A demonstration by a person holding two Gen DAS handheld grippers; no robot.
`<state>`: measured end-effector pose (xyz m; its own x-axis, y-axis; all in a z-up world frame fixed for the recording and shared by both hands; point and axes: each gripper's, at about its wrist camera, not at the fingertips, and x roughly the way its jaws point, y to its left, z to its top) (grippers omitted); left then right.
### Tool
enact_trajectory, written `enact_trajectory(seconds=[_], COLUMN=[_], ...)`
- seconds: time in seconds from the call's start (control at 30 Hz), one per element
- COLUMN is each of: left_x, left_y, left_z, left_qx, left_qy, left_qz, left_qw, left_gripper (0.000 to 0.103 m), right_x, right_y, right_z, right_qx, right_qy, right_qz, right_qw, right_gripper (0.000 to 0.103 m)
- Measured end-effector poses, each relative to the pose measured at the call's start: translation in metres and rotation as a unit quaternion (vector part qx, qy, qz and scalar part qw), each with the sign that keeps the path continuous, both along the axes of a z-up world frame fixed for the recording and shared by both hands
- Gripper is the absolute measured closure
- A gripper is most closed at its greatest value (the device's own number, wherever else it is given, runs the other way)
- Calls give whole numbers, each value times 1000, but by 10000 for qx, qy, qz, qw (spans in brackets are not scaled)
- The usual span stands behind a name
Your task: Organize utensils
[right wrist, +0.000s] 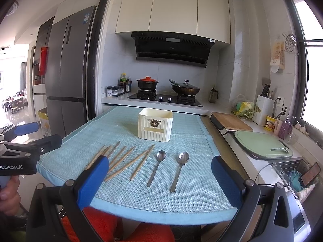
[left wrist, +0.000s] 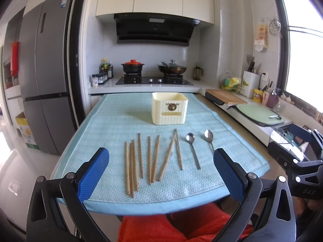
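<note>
An orange-red fleece garment [left wrist: 181,225] is seen lowest in the left wrist view, below the near edge of the table. Just above it the left gripper [left wrist: 161,173] is held over that near edge with its blue-padded fingers [left wrist: 94,171] spread wide and nothing between them. The right gripper [right wrist: 159,179] is likewise held over the near edge, its blue fingers [right wrist: 226,179] set wide apart and empty.

The table is covered by a light blue woven mat [left wrist: 113,125]. Wooden chopsticks [left wrist: 153,158] are laid loosely on the mat near its near edge, mostly pointing away from the camera; the pair furthest right is crossed at the far tips. Two steel spoons are laid to the right of the chopsticks, bowls pointing away: the left spoon [left wrist: 192,151] just beside the crossed pair, and the right spoon [left wrist: 209,139] nearer the right edge of the mat, its handle partly hidden by the left gripper's finger. A cream ribbed utensil holder [left wrist: 169,109] is stood upright towards the far edge of the mat, well apart from the utensils, with a round brass ornament on its front. Whether anything lies inside it cannot be told.

Beyond the far edge a gas hob [left wrist: 154,79] is seen, carrying a black casserole with a red lid [left wrist: 132,65] and a lidded wok [left wrist: 172,68].
</note>
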<state>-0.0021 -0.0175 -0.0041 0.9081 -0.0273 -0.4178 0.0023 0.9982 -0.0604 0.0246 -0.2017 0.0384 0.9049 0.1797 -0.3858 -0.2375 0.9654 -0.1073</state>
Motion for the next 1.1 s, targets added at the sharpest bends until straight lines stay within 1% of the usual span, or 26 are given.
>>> enact_trajectory(seconds=[1.1], left_x=[7], left_y=[3], left_z=[-2], left_qx=[-49], left_qy=[106], left_qz=[-44], left_qw=[9999], left_gripper=[0], right_x=[6], right_y=[5], right_z=[0], right_qx=[-45], right_qy=[78], right_qz=[80], right_qw=[9999], right_gripper=[0])
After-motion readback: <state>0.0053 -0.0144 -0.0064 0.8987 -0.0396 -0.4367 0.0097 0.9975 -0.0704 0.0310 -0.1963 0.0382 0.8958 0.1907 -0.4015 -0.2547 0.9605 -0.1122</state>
